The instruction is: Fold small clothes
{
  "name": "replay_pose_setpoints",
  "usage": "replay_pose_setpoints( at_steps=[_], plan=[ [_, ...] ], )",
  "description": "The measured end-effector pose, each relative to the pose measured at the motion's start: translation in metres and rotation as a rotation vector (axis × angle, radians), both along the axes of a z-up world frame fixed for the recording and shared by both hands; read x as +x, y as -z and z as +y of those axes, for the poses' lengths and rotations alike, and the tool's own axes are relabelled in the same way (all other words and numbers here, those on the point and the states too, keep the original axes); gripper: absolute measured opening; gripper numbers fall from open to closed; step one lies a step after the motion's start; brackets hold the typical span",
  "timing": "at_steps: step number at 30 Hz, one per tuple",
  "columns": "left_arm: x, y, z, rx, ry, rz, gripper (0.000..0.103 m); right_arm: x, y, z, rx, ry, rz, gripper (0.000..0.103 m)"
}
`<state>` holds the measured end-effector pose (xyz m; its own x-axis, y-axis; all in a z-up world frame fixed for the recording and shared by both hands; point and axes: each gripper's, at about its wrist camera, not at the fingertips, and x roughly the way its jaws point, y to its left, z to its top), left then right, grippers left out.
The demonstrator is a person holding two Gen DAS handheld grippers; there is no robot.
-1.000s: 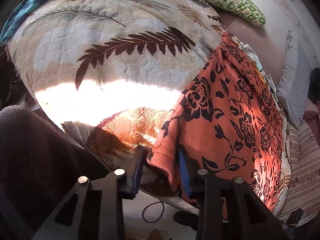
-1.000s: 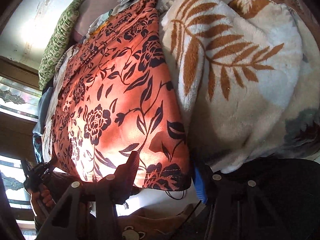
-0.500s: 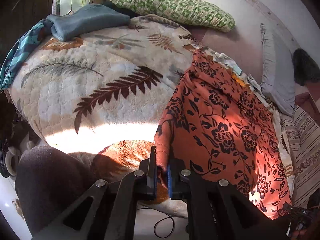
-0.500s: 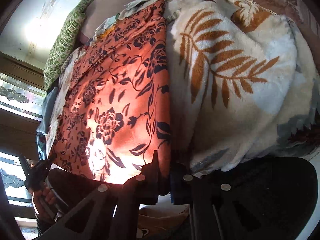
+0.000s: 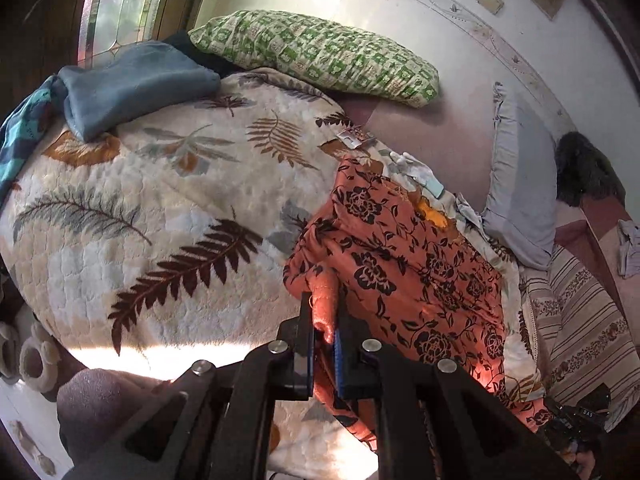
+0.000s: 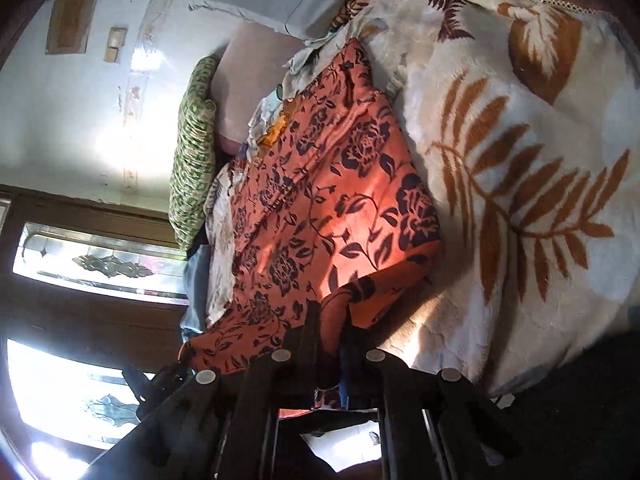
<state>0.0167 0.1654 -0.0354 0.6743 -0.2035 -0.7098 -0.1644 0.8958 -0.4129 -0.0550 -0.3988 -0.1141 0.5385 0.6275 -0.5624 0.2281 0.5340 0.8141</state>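
An orange garment with a dark floral print [image 5: 416,264] [image 6: 332,200] lies lengthwise on a cream blanket with fern leaves [image 5: 168,216] [image 6: 520,168]. My left gripper [image 5: 326,320] is shut on the garment's near left corner, which bunches up between its jaws. My right gripper [image 6: 330,320] is shut on the near right corner, lifted off the blanket so the hem folds under. The right gripper [image 5: 576,420] shows small at the lower right of the left wrist view; the left gripper [image 6: 148,388] shows at the lower left of the right wrist view.
A green patterned pillow [image 5: 320,56] and a grey pillow [image 5: 520,200] lie at the bed's head. A folded blue cloth [image 5: 132,84] sits at the far left. Small light clothes [image 5: 416,168] lie beyond the garment. A striped cover [image 5: 580,340] is at the right.
Both grippers closed from open onto the garment's near corners. Both have since risen, lifting the near edge off the blanket; the views now take in more of the bed and wall.
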Motion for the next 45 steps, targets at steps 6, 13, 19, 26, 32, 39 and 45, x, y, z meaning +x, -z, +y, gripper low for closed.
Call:
replay_pose_setpoints(
  at_steps=[6,13,19,26,32,39,45],
  plan=[
    [0.132,-0.027,-0.009,0.005,0.026,-0.044,0.007,0.101,-0.044,-0.023,0.049,0.011,-0.135,0.008],
    [0.335,0.058,-0.033,0.089,0.047,0.148,0.03,0.285,-0.007,-0.067,0.009,0.176,-0.062,0.012],
    [0.343,0.09,-0.007,0.099,-0.076,0.183,0.054,0.32,0.065,-0.076,-0.076,0.257,0.058,0.084],
    [0.259,0.035,-0.008,0.156,0.029,0.008,0.064,0.252,0.011,-0.076,-0.226,0.241,-0.039,0.084],
    [0.21,0.052,-0.067,0.157,0.255,-0.034,0.074,0.229,-0.015,-0.005,-0.088,-0.045,-0.17,0.084],
    [0.218,0.099,-0.093,0.403,0.281,0.149,0.083,0.246,0.056,0.03,-0.246,-0.073,0.04,0.083],
    [0.232,0.059,-0.05,0.227,0.22,0.006,0.083,0.238,0.0,0.0,-0.365,-0.051,-0.085,0.083]
  ],
)
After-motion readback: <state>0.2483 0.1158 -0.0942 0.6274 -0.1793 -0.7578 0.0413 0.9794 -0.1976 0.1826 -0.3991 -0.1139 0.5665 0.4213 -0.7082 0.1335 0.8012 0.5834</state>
